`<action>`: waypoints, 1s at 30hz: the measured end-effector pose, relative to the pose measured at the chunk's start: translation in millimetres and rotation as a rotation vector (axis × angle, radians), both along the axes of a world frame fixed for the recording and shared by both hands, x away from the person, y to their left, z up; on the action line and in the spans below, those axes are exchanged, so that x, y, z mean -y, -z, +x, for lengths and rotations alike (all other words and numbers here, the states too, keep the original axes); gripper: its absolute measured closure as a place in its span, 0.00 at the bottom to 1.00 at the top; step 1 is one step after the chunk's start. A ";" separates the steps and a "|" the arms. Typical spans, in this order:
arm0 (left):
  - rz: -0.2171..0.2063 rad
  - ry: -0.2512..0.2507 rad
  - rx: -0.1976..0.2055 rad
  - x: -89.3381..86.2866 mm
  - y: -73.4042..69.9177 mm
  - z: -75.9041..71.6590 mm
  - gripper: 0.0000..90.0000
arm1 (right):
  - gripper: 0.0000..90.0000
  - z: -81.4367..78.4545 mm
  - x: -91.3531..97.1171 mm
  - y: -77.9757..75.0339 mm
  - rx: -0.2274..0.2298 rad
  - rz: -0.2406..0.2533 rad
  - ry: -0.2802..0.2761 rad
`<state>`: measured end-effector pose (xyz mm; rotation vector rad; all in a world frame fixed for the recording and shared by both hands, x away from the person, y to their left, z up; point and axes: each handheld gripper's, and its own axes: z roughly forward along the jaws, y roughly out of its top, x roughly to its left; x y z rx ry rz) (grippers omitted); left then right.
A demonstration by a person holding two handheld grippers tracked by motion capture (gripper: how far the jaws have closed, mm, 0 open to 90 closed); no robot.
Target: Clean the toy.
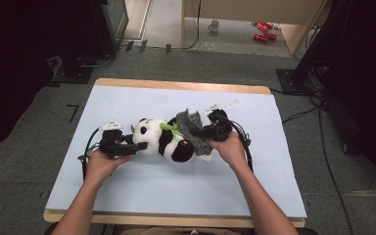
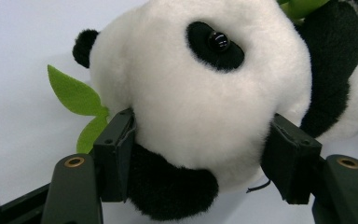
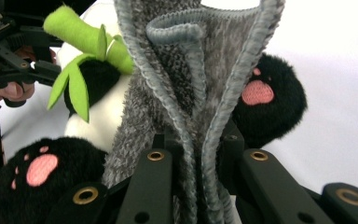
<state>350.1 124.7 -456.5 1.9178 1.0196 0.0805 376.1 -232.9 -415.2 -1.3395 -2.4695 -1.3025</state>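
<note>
High view: on the pale blue table top [image 1: 127, 186], the left gripper [image 1: 133, 147] sits at about nine o'clock of the plush panda [image 1: 164, 139], held by the person's left hand [image 1: 102, 164], its jaws clamped on either side of the toy's white head. In the left gripper view the two black pads press into the fur of the panda [image 2: 200, 107], one at eight o'clock below a green felt leaf [image 2: 74, 95] and one at four o'clock under the cheek. The panda lies on its side near the middle of the table, head toward nine o'clock, feet toward three. At its two o'clock lies a grey fuzzy cloth [image 1: 191, 126], bunched over the toy's lower body, and the right gripper [image 1: 206, 132], in the right hand [image 1: 232, 149], meets it there. In the right gripper view the jaws are pressed together on a fold of the grey cloth [image 3: 200, 93], which stands up between them; a black foot with a pink sole [image 3: 268, 100] shows at three o'clock. A thin white object [image 1: 223, 105], possibly a stick, lies at one o'clock.
</note>
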 end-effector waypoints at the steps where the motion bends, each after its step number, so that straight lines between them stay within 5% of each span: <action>1: -0.001 -0.001 -0.001 0.0 -0.1 0.4 0.38 | 0.89 -0.7 1.2 0.4 -0.002 0.000 0.002; 11: -0.031 -0.017 -0.020 -0.3 -0.6 5.3 0.38 | 0.89 -9.4 13.4 7.5 -0.005 0.001 0.014; 30: -0.098 -0.065 -0.048 0.1 -3.3 14.5 0.38 | 0.89 -14.2 40.5 33.0 -0.082 -0.056 0.071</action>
